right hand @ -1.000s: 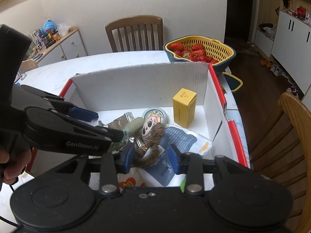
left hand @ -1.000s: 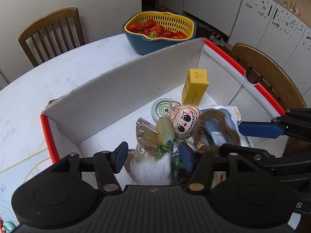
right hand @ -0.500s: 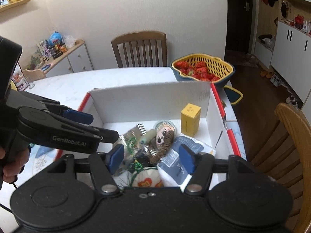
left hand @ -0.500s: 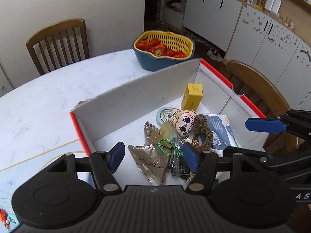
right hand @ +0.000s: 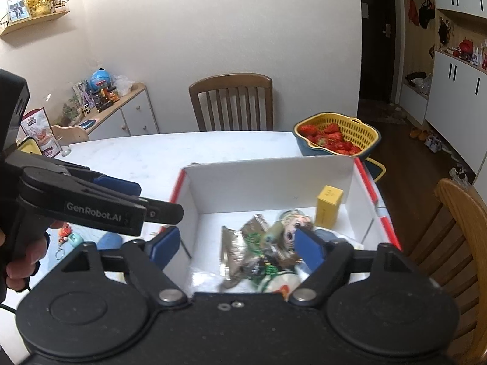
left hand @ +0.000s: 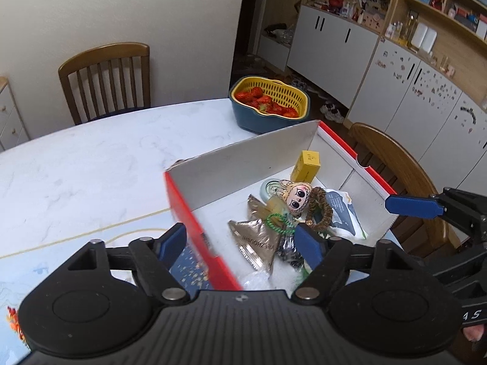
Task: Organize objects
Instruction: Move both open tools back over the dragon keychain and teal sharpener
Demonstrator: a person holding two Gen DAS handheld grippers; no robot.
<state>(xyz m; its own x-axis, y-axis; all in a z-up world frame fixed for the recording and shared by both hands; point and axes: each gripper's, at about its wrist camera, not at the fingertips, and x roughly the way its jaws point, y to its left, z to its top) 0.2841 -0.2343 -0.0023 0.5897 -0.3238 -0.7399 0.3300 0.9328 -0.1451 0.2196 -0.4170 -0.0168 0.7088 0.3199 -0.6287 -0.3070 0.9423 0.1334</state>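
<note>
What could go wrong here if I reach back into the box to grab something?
The items are heaped together: the green bead chain lies over the foil packets beside the doll head, so a grab may drag several out. The left claw straddles the box's red wall and could catch it.

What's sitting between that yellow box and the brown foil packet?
In the left wrist view, a doll head over a round green tin lies between the yellow box and the foil packet.
</note>
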